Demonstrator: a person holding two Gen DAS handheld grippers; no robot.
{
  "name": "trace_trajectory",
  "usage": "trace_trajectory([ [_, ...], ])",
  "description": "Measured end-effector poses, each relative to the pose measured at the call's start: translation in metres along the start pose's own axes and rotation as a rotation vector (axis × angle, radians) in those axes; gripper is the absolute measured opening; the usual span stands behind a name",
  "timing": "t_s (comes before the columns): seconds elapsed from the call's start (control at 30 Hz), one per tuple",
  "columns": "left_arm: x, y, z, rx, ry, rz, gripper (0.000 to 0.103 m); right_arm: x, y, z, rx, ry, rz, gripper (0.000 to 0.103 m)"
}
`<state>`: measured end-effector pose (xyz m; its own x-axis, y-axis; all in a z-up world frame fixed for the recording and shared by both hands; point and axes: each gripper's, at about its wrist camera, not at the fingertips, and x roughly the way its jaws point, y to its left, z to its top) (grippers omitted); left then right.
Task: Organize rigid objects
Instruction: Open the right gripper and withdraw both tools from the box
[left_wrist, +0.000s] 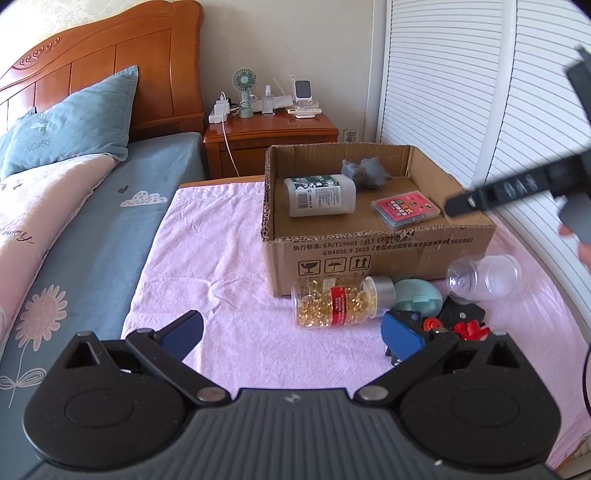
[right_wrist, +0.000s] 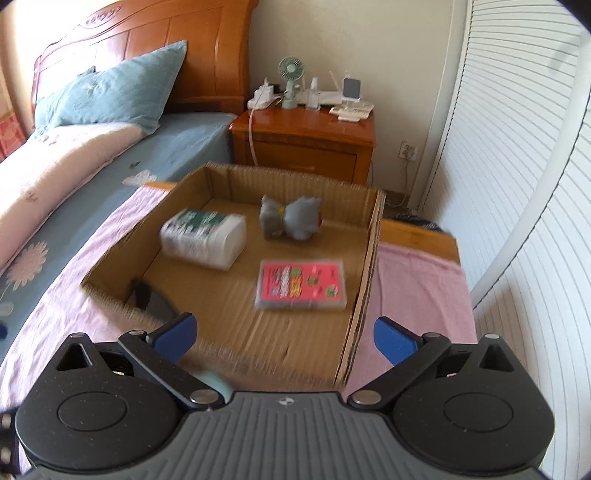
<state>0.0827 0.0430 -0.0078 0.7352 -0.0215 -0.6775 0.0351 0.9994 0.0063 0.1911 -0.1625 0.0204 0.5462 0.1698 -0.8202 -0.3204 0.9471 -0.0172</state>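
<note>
A cardboard box (left_wrist: 369, 254) stands on the pink cloth. In it lie a white bottle (left_wrist: 319, 195), a grey toy (left_wrist: 364, 171) and a pink card case (left_wrist: 406, 210). In front of the box lie a capsule bottle (left_wrist: 340, 301), a teal case (left_wrist: 417, 295), a clear jar (left_wrist: 484, 277) and red and black clips (left_wrist: 461, 321). My left gripper (left_wrist: 291, 336) is open and empty, low over the cloth before these. My right gripper (right_wrist: 284, 336) is open and empty above the box (right_wrist: 364, 280), over the card case (right_wrist: 301, 284), bottle (right_wrist: 203, 238) and toy (right_wrist: 290, 216). It also shows at the right edge of the left wrist view (left_wrist: 491, 192).
A bed with a blue pillow (left_wrist: 74, 122) lies to the left. A wooden nightstand (left_wrist: 269, 144) with a fan and chargers stands behind the box. White louvred doors (left_wrist: 480, 92) run along the right. The pink cloth (left_wrist: 214, 258) stretches left of the box.
</note>
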Motion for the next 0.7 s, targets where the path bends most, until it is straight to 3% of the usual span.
trace_trajectory([
  [0.33,-0.003,0.002,-0.005,-0.007,0.006,-0.002,0.102,-0.026,0.025,-0.072,-0.048,0.027,0.085,0.103],
  [0.5,-0.003,0.000,-0.008,-0.004,0.013,0.000,0.102,-0.021,0.045,-0.102,-0.072,0.038,0.064,0.103],
  [0.7,-0.003,-0.001,-0.009,-0.001,0.021,0.009,0.102,-0.008,0.059,-0.117,-0.086,0.044,0.022,0.087],
])
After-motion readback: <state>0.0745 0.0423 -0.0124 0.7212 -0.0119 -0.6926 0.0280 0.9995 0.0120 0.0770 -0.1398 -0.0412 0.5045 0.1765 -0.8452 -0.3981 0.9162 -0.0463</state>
